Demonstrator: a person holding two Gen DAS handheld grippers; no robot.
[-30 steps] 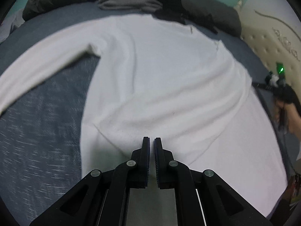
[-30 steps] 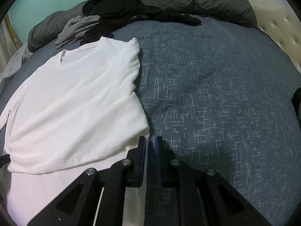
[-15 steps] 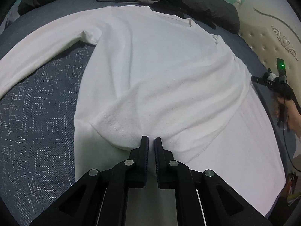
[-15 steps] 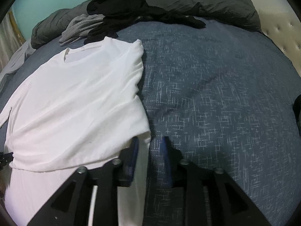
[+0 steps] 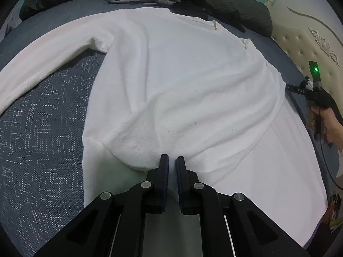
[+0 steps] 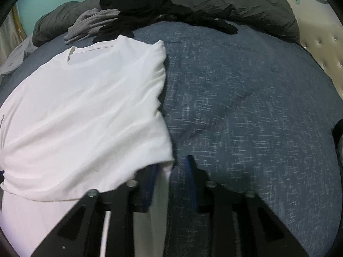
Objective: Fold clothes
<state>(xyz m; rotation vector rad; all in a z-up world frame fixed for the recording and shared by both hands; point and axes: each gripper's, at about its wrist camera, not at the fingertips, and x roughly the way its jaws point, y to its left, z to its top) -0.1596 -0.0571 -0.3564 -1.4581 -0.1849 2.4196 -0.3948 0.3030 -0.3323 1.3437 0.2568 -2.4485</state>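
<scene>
On the left I see the left gripper [image 5: 172,163], jaws together with nothing between them, slid further over the white shirt [image 5: 182,90] than a second ago. The shirt lies flat on the blue bedspread [image 6: 246,107]. On the right, the right gripper [image 6: 171,169] has just been closing; its jaws stand apart astride the shirt's near right edge.

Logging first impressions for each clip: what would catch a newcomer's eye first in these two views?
A white long-sleeved shirt lies spread on the blue patterned bedspread, one sleeve folded across its body, the other stretched out to the left. The left gripper hovers shut over its lower part. A heap of dark and grey clothes lies at the far edge, against a dark grey duvet.
</scene>
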